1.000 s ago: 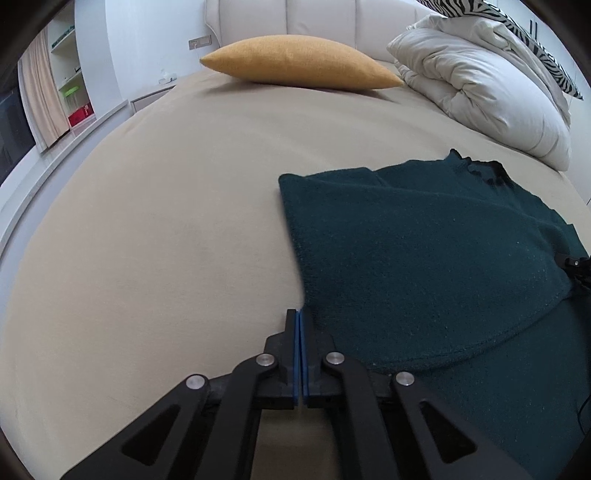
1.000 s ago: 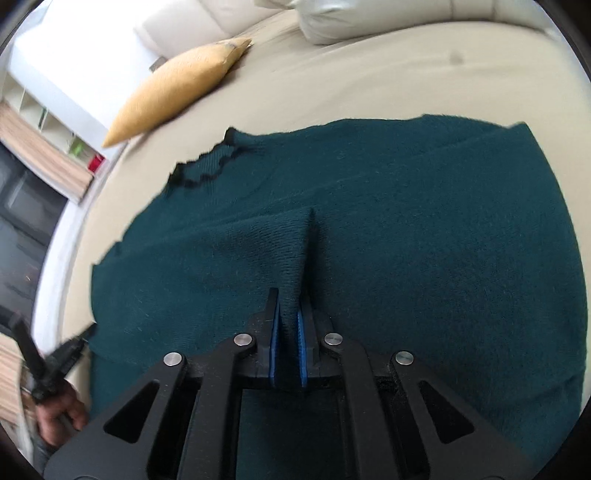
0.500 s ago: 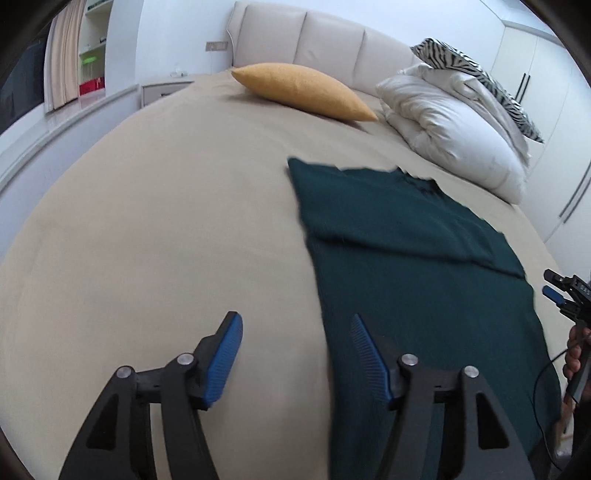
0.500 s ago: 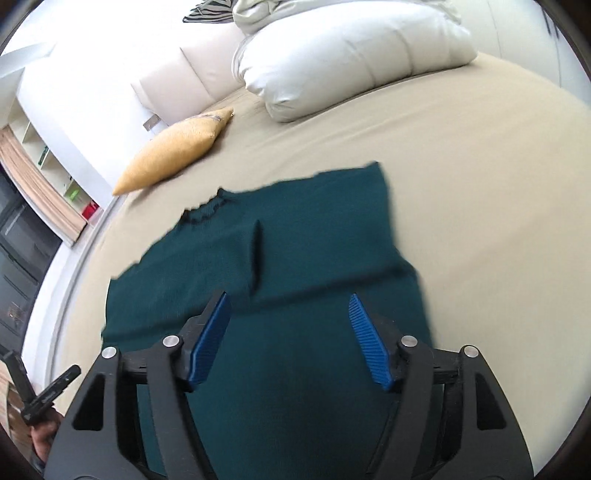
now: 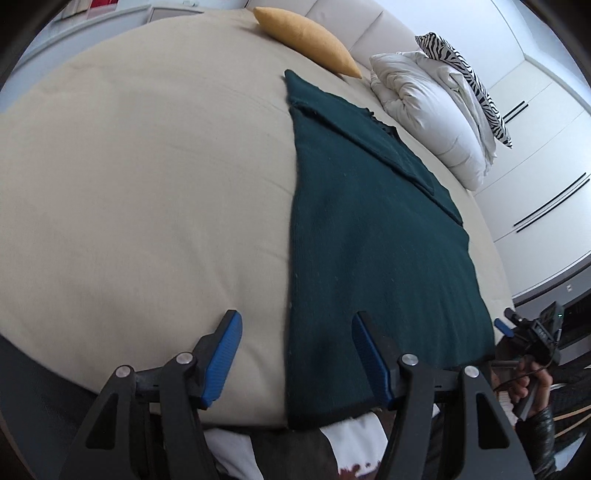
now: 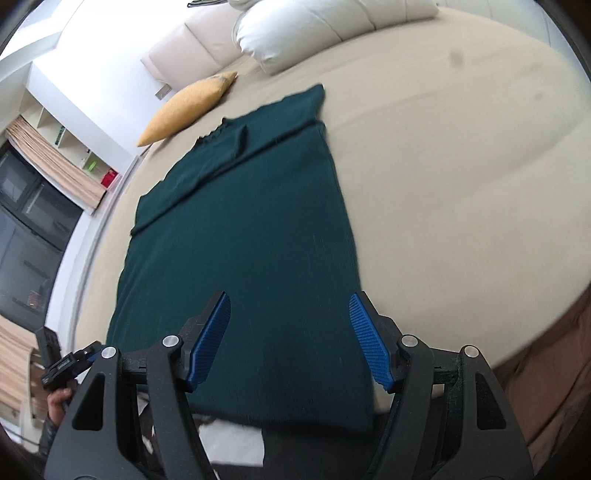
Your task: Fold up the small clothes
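Between the spread blue pads of the left tongs (image 5: 297,354) runs the near left edge of the dark green sweater (image 5: 369,236); they grip nothing. The right tongs (image 6: 290,339) are likewise released, hovering above the garment's near right side. Both hang over the hem end, probably lined up to take the two bottom corners. The sweater lies flat on the beige bed (image 5: 147,184), sleeves folded in across the chest, its hem at the mattress edge. Beyond it sit a mustard cushion (image 5: 306,35) and white duvet (image 5: 432,110).
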Action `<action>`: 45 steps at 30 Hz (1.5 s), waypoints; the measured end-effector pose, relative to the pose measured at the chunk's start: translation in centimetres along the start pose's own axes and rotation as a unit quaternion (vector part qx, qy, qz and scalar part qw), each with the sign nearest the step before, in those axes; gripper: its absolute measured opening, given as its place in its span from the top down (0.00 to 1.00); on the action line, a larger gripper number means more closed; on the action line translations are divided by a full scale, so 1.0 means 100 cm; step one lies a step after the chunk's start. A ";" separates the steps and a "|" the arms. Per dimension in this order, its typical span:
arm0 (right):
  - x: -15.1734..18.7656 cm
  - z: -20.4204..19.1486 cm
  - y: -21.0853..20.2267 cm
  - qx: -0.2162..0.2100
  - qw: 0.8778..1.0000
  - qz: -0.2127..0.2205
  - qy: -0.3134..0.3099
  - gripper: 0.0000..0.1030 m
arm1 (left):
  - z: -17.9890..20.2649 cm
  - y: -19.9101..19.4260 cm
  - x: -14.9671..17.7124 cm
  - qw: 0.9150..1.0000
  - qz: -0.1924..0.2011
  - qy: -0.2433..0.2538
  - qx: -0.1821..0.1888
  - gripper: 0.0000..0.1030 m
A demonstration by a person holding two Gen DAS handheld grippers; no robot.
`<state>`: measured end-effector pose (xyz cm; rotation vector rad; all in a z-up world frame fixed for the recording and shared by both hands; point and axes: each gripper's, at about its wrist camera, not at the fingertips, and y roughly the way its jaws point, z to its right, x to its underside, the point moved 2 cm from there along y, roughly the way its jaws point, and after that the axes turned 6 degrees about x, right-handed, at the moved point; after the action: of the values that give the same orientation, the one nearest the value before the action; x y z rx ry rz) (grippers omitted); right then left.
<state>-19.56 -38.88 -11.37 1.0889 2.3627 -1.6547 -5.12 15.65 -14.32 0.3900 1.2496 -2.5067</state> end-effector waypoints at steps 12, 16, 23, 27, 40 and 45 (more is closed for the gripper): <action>0.032 0.022 -0.018 -0.027 0.999 -0.029 0.014 0.40 | -0.006 0.013 0.024 0.997 -0.057 -0.031 0.033 0.53; 0.038 0.031 -0.023 -0.015 0.999 -0.039 0.021 0.40 | -0.017 0.009 0.023 0.995 -0.053 -0.063 0.051 0.71; 0.047 0.047 -0.019 0.010 0.996 -0.079 0.035 0.40 | -0.005 0.008 0.024 0.997 -0.056 -0.032 0.048 0.93; 0.051 0.047 -0.012 0.020 0.994 -0.100 0.028 0.42 | -0.007 0.004 0.023 0.997 -0.048 -0.032 0.050 0.93; 0.050 0.053 -0.006 0.001 0.991 -0.132 0.021 0.89 | 0.006 -0.010 0.014 0.998 -0.026 -0.002 0.061 0.94; 0.045 0.050 -0.020 -0.052 0.992 -0.102 0.047 0.94 | 0.008 -0.028 -0.004 0.992 0.000 -0.034 0.120 0.94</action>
<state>-25.75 -41.12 -13.78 0.9557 2.6672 -1.5475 -5.94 16.63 -11.66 0.3554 0.9259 -2.6550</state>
